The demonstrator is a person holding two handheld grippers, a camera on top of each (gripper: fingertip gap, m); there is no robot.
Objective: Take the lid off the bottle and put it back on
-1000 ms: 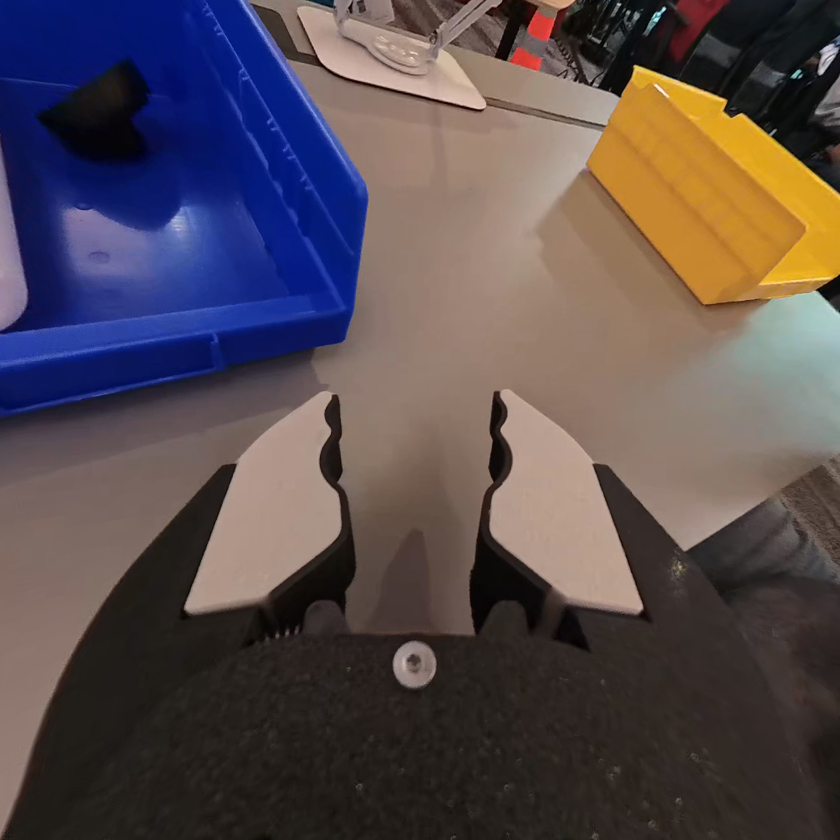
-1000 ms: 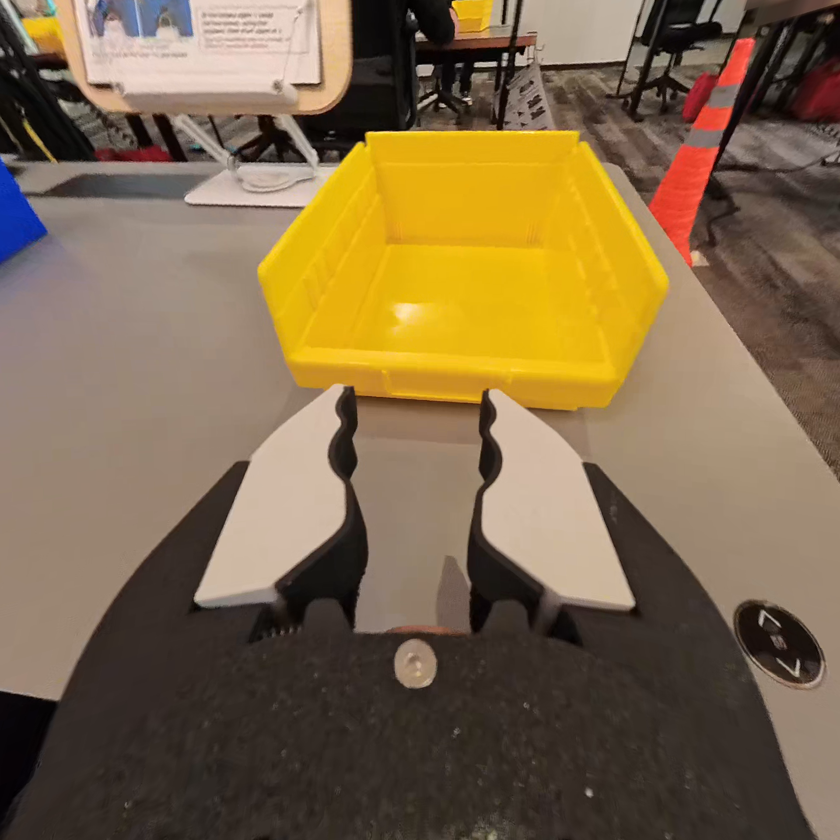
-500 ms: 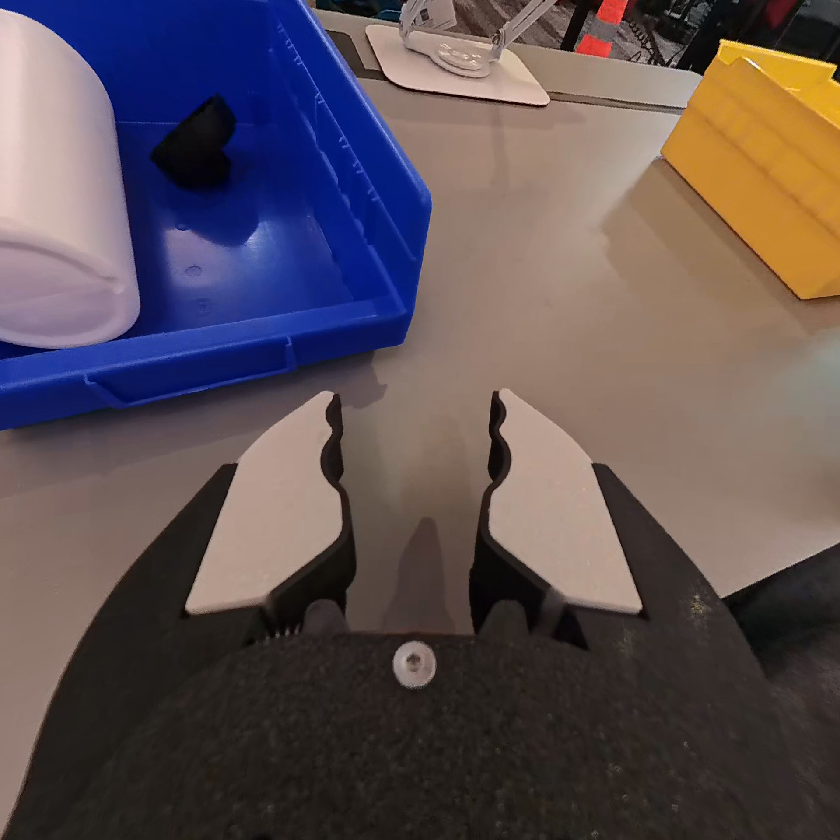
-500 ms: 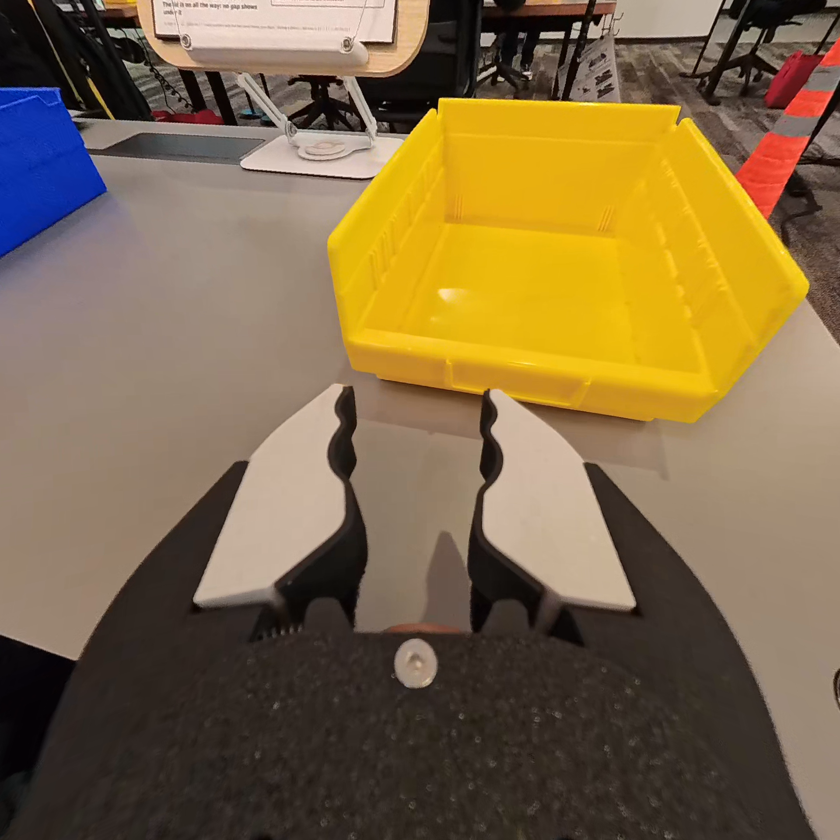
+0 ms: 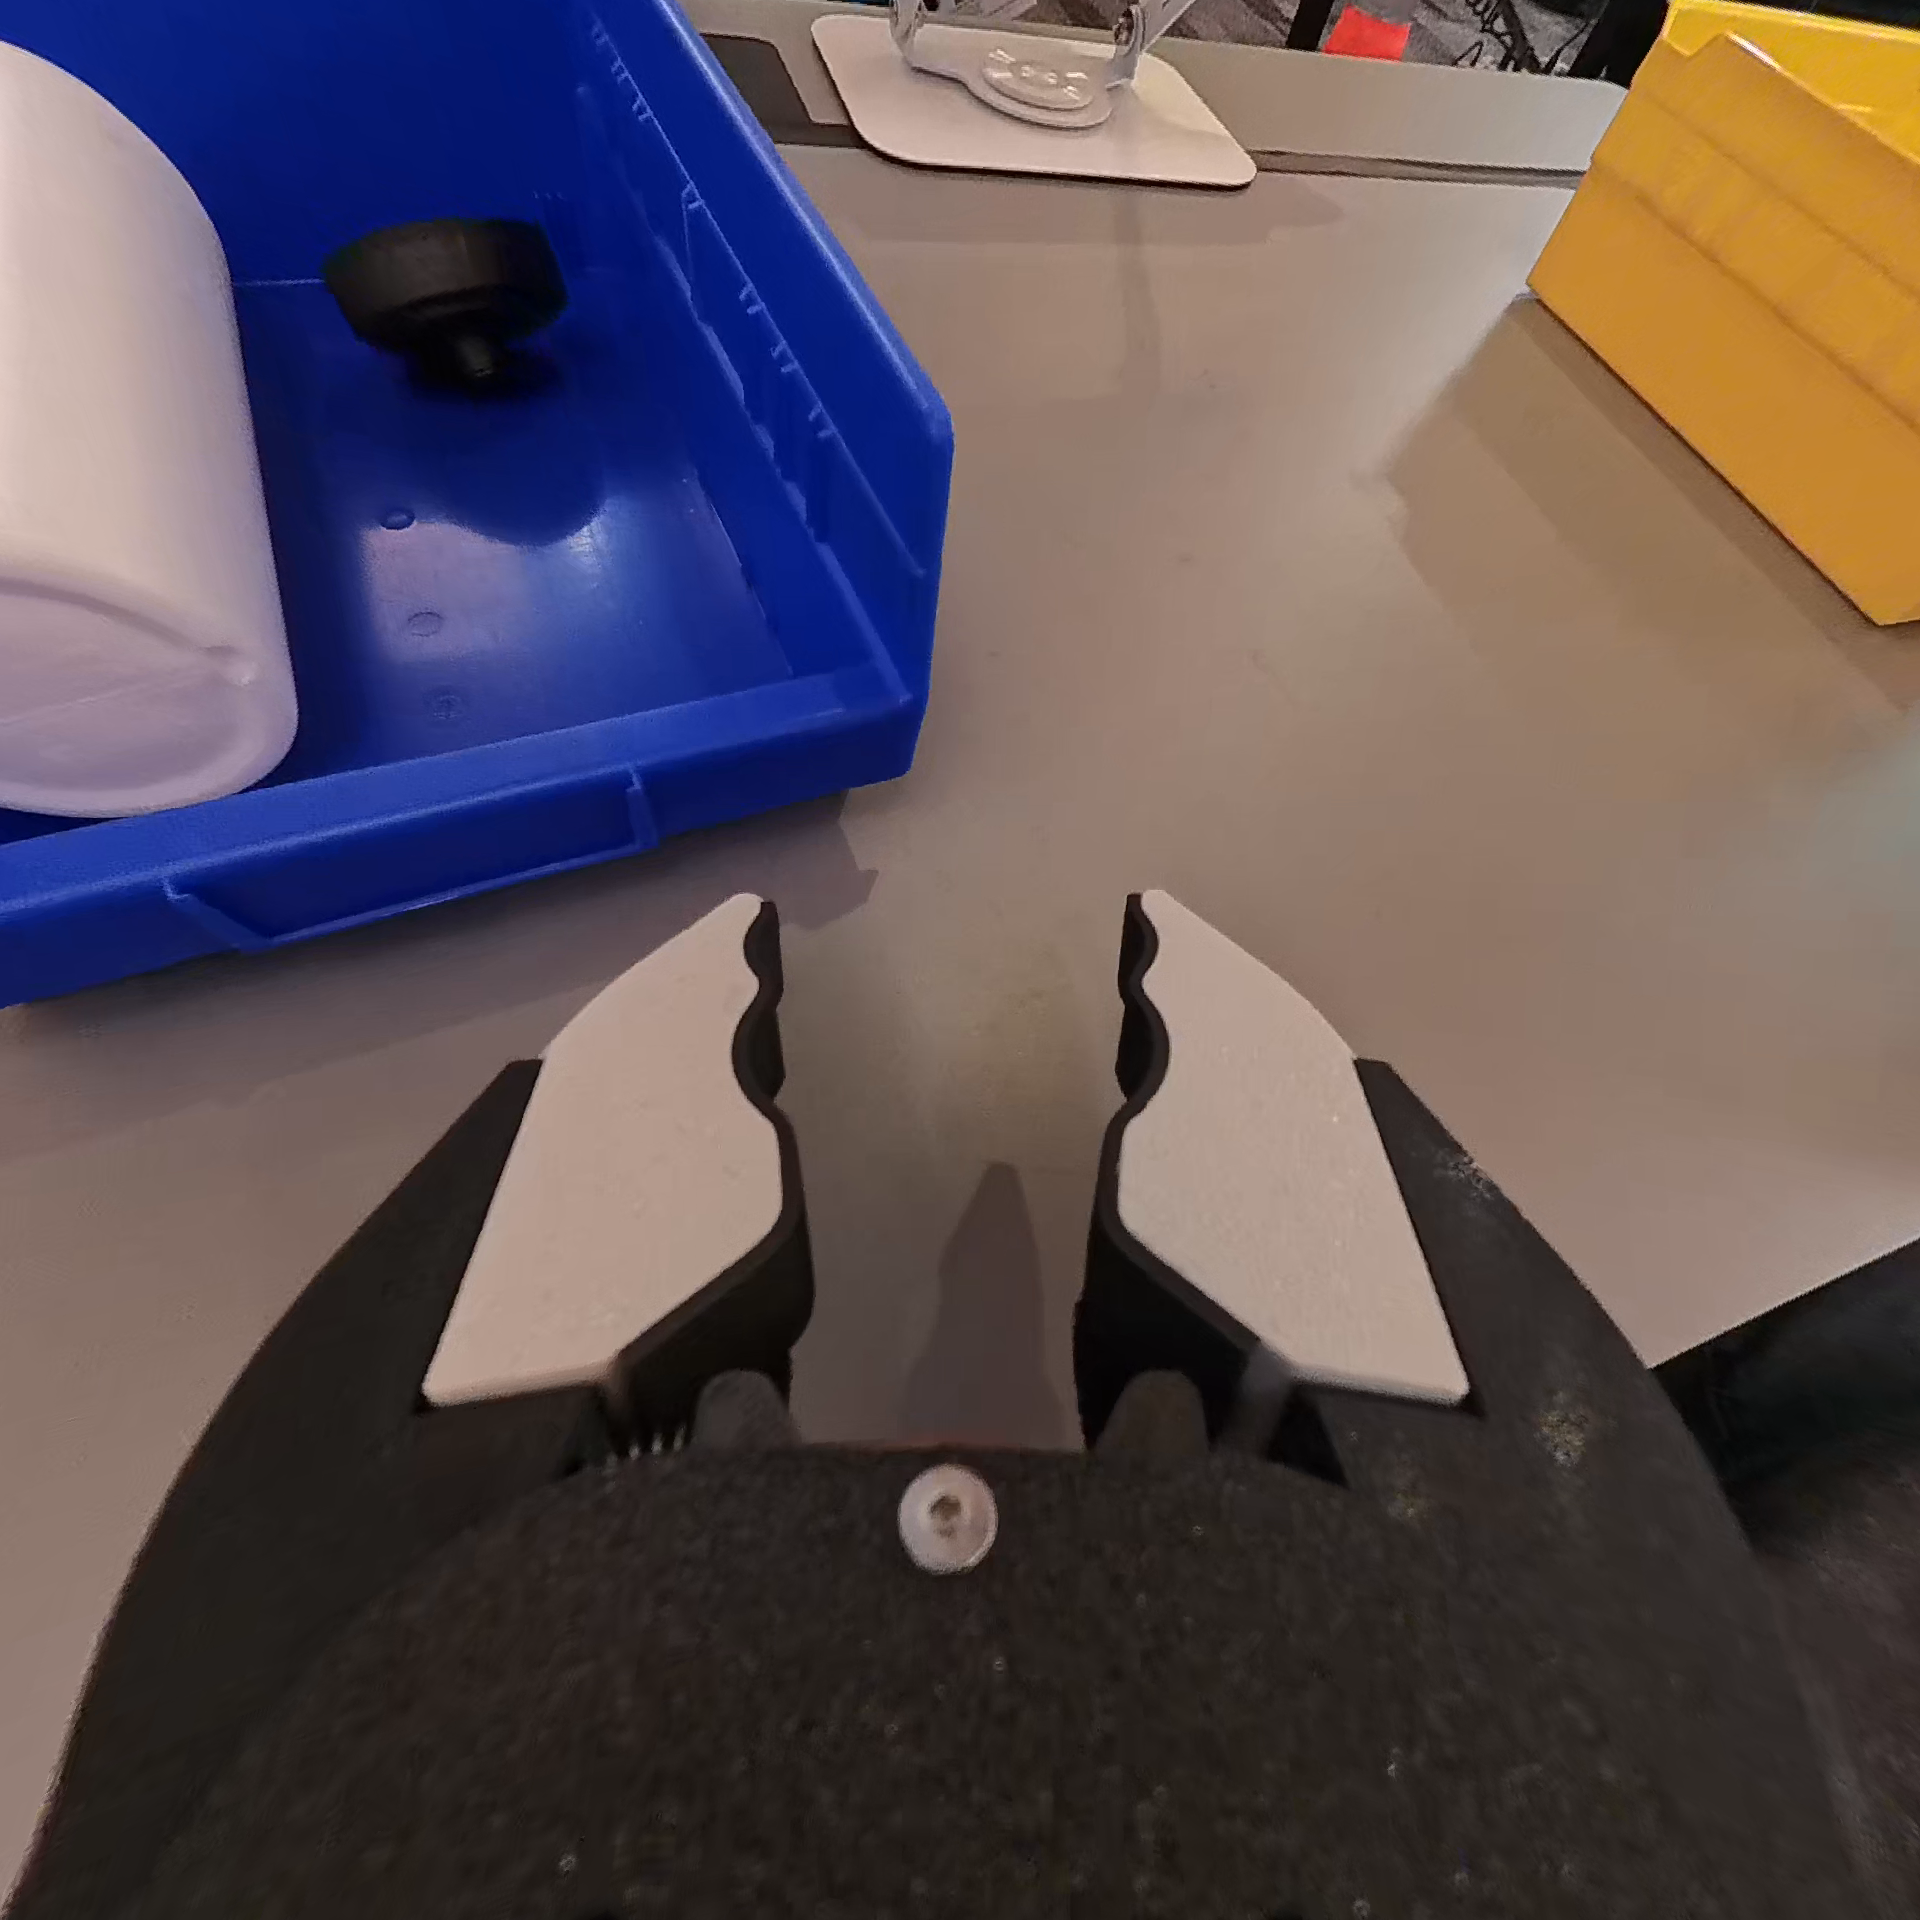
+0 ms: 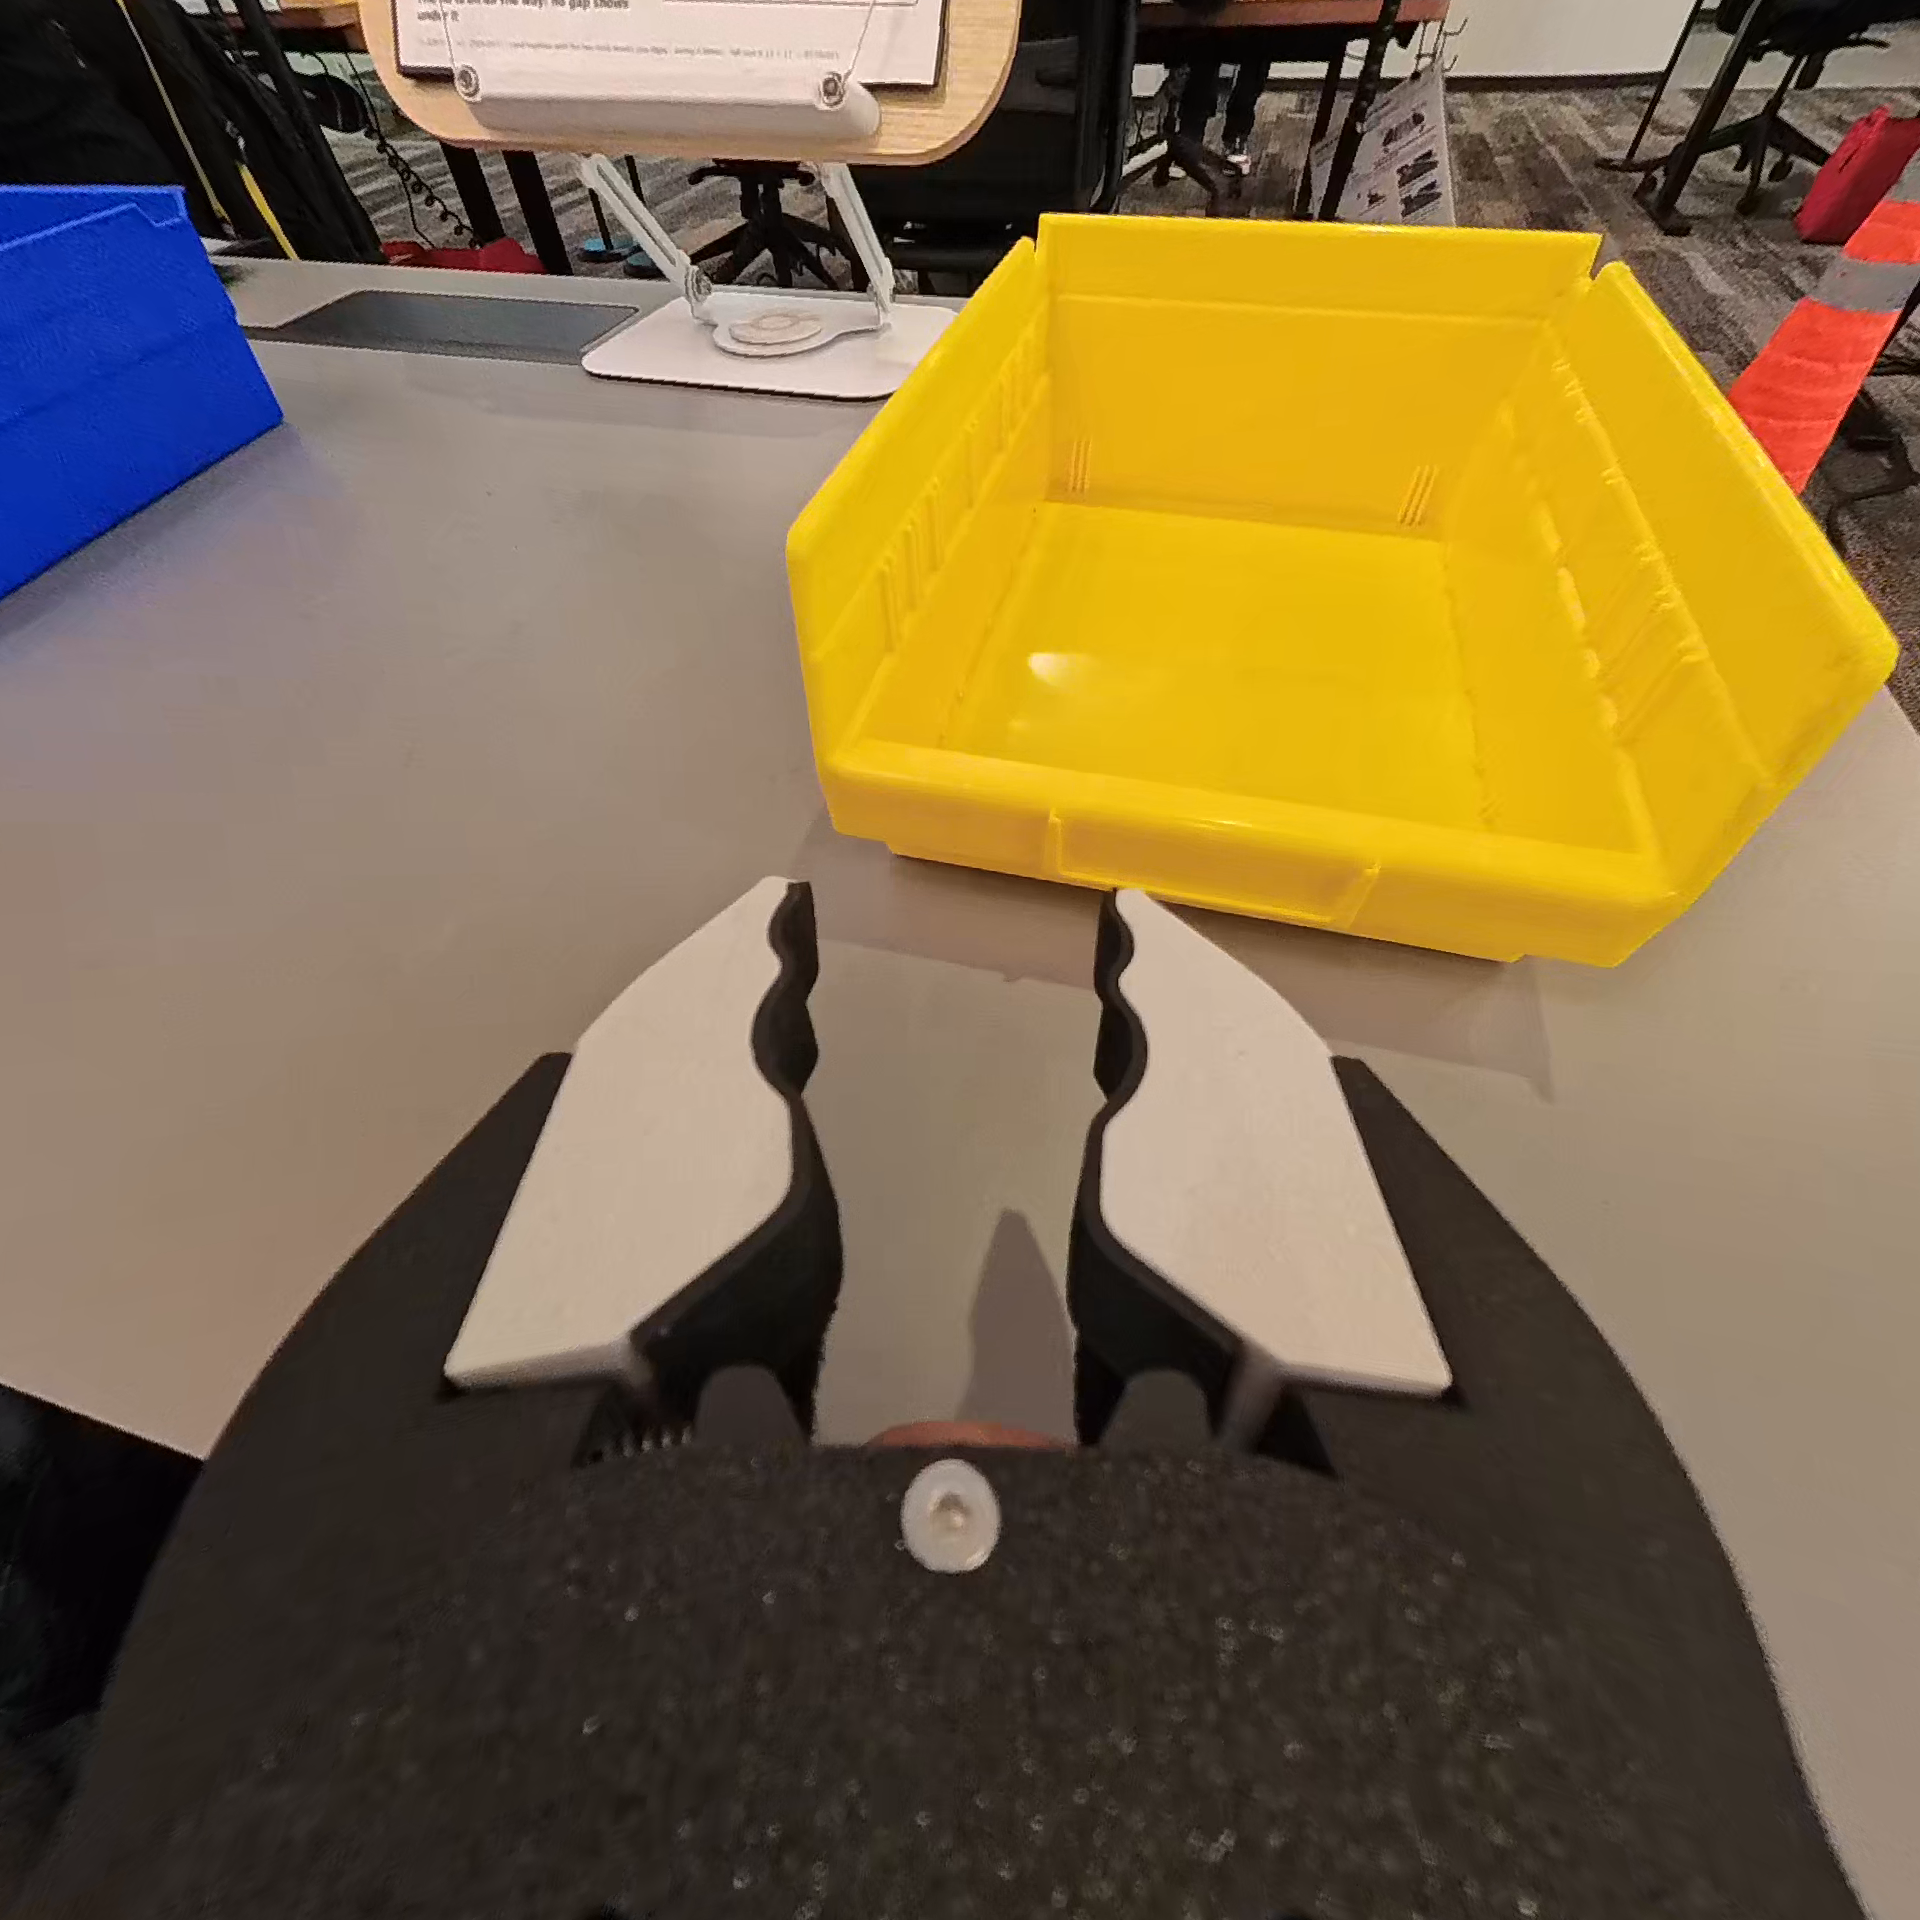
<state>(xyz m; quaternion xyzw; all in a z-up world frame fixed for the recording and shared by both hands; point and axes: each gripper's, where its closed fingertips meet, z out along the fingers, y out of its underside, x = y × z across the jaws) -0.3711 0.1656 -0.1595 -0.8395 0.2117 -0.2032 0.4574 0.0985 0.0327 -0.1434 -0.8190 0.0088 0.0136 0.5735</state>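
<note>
Left gripper [image 5: 948, 925] open, holding nothing, poised over the grey surface [image 5: 1195, 644] just outside the near right corner of the blue bin [image 5: 447, 831]. Inside the blue bin, a white bottle [image 5: 104, 488] lying on its side against the left part of the floor, its flat end toward the bin's front wall. Behind and to the right of the bottle, still within the blue bin, a black lid [image 5: 449, 278] resting apart from it, not screwed on. Across the surface from the blue bin, at the right edge of the left wrist view, the outer wall of a yellow bin [image 5: 1766, 343]. Past the blue bin's far corner, a white stand base [image 5: 1049, 135] flat on the surface.

Right gripper [image 6: 954, 920] also open and holding nothing, above the surface, far from the blue bin [image 6: 104, 364] and just in front of the yellow bin [image 6: 1226, 862]. Yellow bin's glossy floor bare. Between the 2 bins at the back, the stand base [image 6: 769, 348] carrying a tilted board with a sheet clipped on. An orange cone [image 6: 1829, 353] on the carpet beyond the yellow bin.
</note>
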